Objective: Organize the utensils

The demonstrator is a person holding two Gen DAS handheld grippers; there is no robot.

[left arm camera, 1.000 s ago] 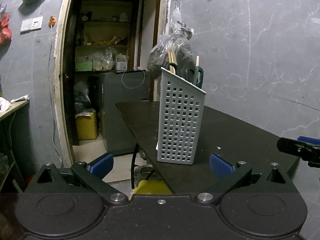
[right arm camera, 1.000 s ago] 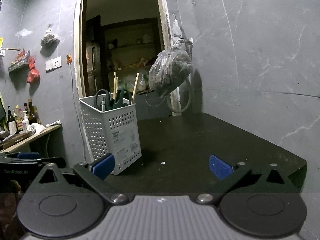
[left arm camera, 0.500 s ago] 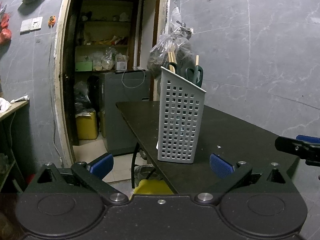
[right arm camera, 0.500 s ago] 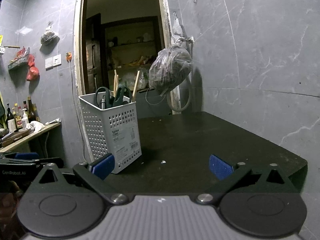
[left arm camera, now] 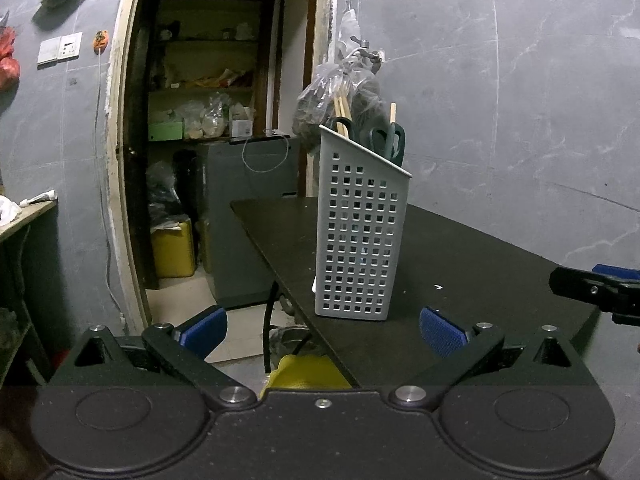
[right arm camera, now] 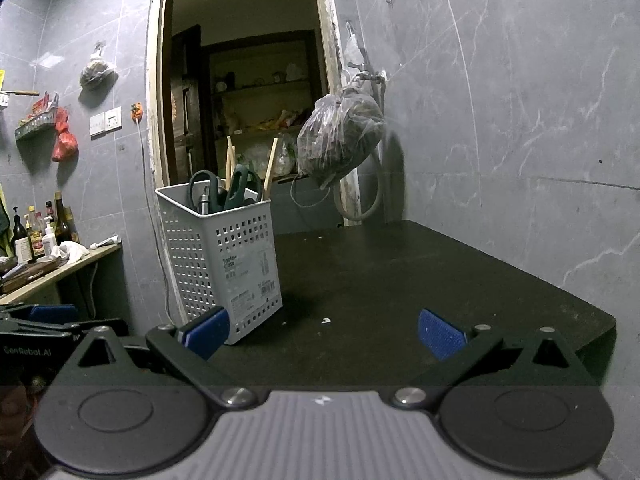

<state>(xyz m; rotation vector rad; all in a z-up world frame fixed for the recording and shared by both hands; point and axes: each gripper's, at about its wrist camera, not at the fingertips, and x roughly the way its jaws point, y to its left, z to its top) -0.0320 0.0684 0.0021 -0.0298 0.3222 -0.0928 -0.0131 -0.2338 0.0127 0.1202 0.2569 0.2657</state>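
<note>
While both grippers hang spread wide and hold nothing, the white perforated utensil caddy (right arm camera: 222, 264) stands upright on the dark table (right arm camera: 420, 280), near its left edge. Green-handled scissors (right arm camera: 236, 186) and wooden chopsticks (right arm camera: 270, 168) stand inside it. Left gripper (left arm camera: 323, 326) faces the caddy; right gripper (right arm camera: 322, 334) faces the bare tabletop beside it.

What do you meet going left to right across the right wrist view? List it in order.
Bottles → red bag → wall switch → utensil basket → hanging plastic bag → bare black table.
</note>
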